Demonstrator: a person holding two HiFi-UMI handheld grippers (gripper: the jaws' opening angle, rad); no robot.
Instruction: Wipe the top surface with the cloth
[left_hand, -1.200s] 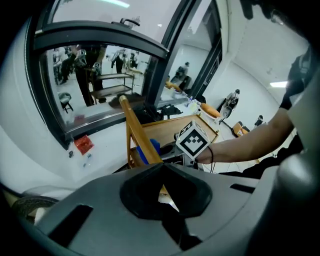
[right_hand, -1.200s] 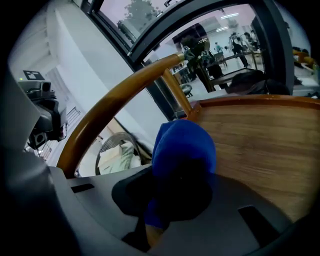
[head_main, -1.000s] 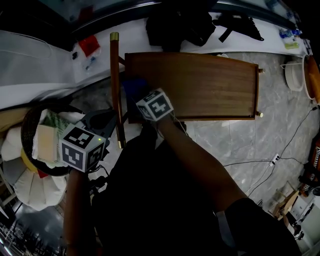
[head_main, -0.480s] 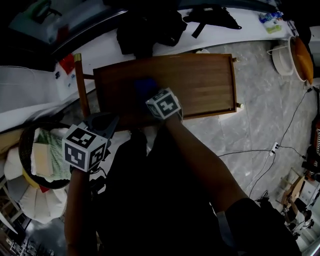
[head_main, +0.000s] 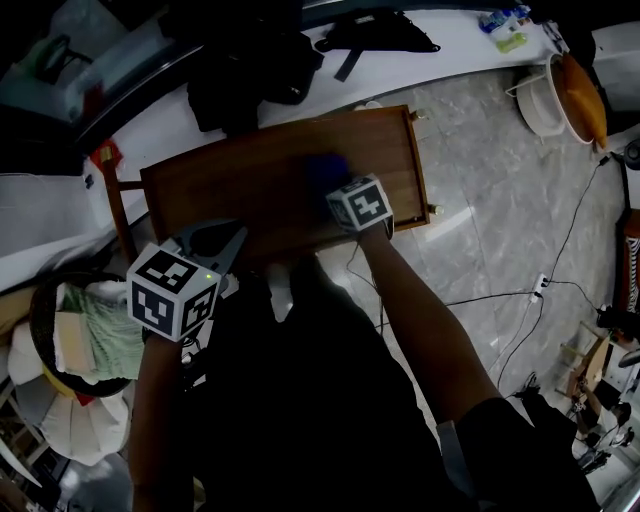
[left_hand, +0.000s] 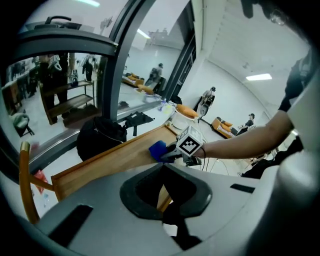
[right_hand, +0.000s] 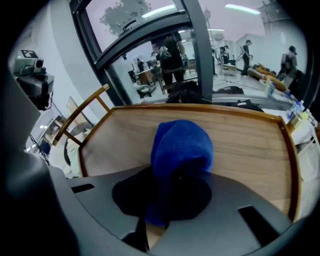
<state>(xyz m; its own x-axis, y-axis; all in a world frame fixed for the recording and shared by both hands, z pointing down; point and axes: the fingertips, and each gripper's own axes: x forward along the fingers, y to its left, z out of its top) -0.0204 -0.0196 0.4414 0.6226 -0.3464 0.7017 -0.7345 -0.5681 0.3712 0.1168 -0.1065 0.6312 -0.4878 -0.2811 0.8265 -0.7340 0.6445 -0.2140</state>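
Note:
The brown wooden top (head_main: 250, 185) lies ahead of me, with a raised rim at its ends. My right gripper (head_main: 340, 185) is shut on a bunched blue cloth (head_main: 325, 168), which is pressed on the wood near the right end. In the right gripper view the cloth (right_hand: 181, 145) bulges out between the jaws over the wooden top (right_hand: 250, 145). My left gripper (head_main: 215, 243) hovers at the near left edge, jaws together, holding nothing. The left gripper view shows the cloth (left_hand: 157, 150) and the top (left_hand: 105, 162) from the side.
A black bag (head_main: 250, 65) sits on the white ledge behind the top. A chair frame (head_main: 115, 205) stands at its left end. A basket of cloths (head_main: 85, 335) is at lower left. An orange bowl (head_main: 580, 90) and cables (head_main: 520, 300) lie on the marble floor at right.
My right gripper has dragged the blue cloth along the wooden top from its left end to near its right end. The left gripper has stayed at the near edge.

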